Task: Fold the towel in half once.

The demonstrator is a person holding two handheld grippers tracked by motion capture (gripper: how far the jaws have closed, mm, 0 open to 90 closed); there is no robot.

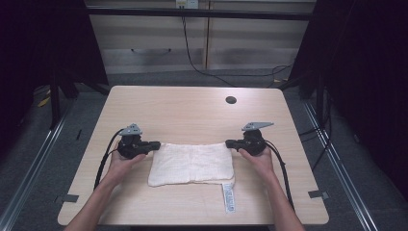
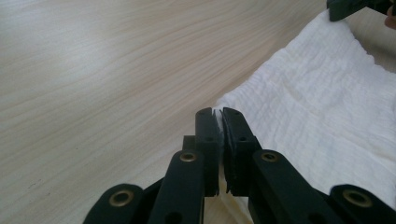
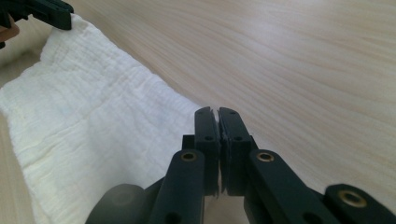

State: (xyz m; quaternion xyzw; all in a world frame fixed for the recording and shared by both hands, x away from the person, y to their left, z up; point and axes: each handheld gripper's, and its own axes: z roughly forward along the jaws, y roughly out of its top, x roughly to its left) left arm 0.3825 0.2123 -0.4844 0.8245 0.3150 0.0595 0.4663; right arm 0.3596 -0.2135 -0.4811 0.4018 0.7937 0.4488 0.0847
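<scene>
both forearms reach in; left tongs point(image 1: 155, 144) and right tongs point(image 1: 230, 143) each pinch a far corner of the folded white woven cloth point(image 1: 191, 163) on the pale wooden worktop point(image 1: 192, 106).

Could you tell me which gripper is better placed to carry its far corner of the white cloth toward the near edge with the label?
Neither clearly. The left gripper and right gripper are each shut on a far corner of the white cloth. The label hangs off the near edge on the right, so the right sits slightly nearer it.
</scene>
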